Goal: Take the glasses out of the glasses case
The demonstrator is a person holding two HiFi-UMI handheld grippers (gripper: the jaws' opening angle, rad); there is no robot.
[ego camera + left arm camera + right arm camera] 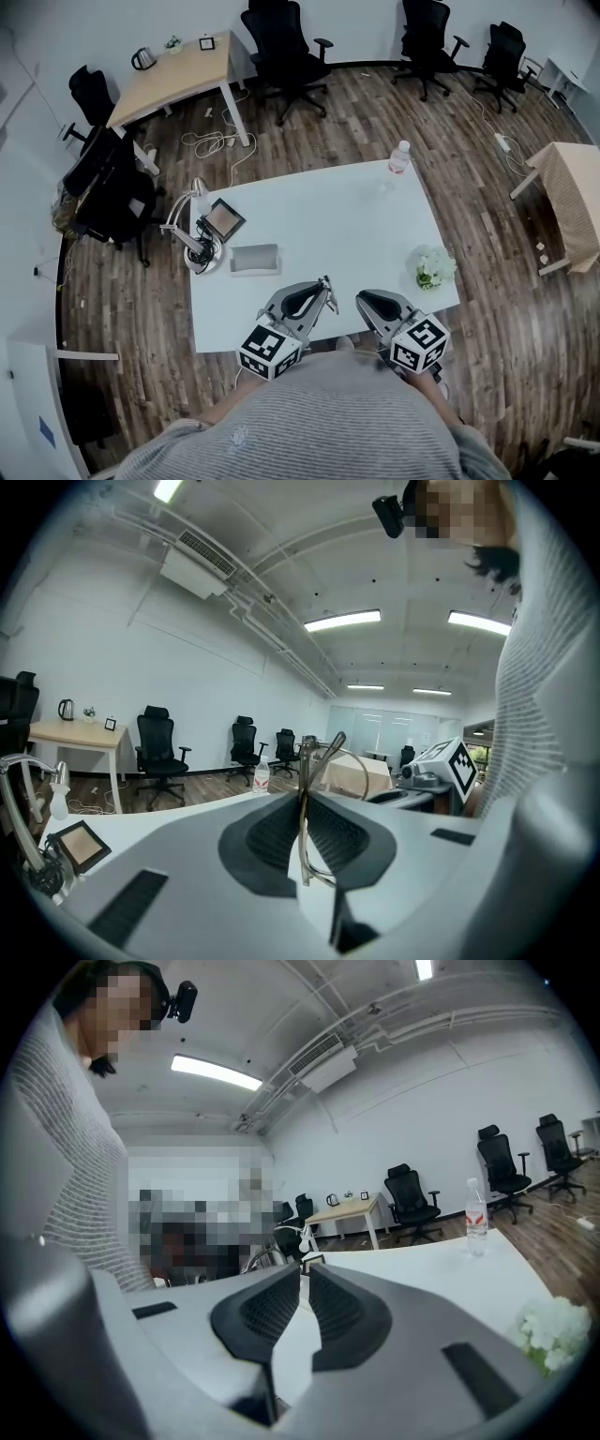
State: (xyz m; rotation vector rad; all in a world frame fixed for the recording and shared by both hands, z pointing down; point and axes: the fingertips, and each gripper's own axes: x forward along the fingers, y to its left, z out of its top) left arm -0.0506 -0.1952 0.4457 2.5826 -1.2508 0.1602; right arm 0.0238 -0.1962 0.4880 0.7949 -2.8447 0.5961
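- While poised over the near edge of the white table (356, 216), clamps thin wire glasses (304, 761) between the pads of the left gripper (305, 794), frame standing upright above the jaw tips, one arm angled off to the right.
- Shows the right gripper (302, 1274) just beside it over the same edge, jaws drawn together, nothing between them.
- Finds the grey glasses case (255, 260) lying flat toward the table's left edge, well apart from both grippers, glasses clear of it.
- Sets a desk lamp (192, 239) and a small framed panel (223, 218) just beside the case, nearer the left edge.
- Places a water bottle (399, 157) at the far edge and white flowers (434, 267) by the right edge.
- Rings the table with black office chairs (281, 47) on a wood floor (309, 122).
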